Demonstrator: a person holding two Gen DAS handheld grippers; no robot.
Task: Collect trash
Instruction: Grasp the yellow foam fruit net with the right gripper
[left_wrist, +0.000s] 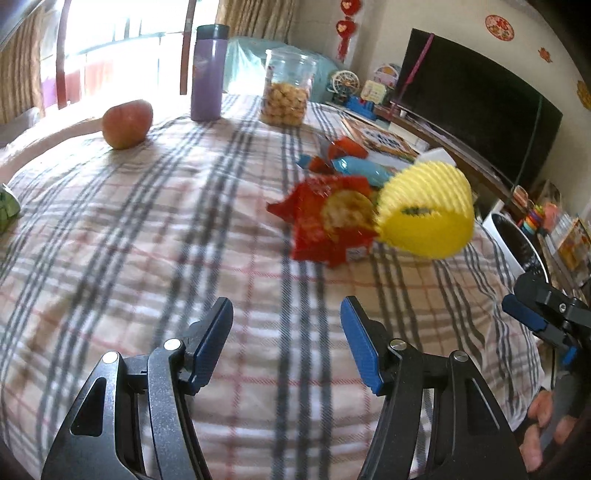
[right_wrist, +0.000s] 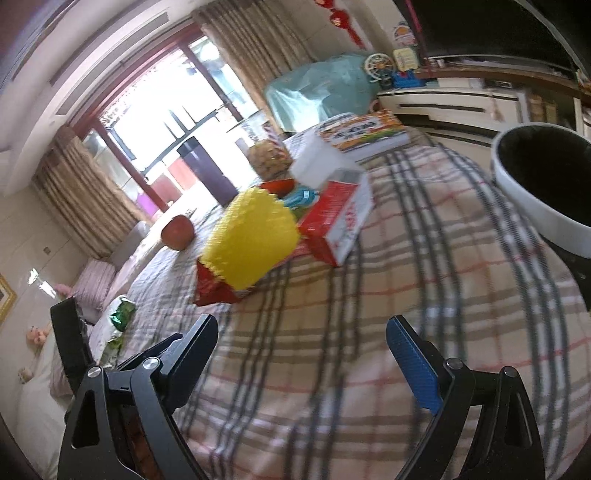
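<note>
— Left wrist view?
— Left tool gapes empty above the plaid-clothed tabletop; red crinkled snack wrapper and yellow foam fruit net lie ahead.
— Right wrist view?
— Right tool wide open, empty, short of that net.

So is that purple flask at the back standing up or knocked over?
Upright. The purple flask stands on its base on the plaid tablecloth, dark cap on top, beside the cookie jar.
</note>
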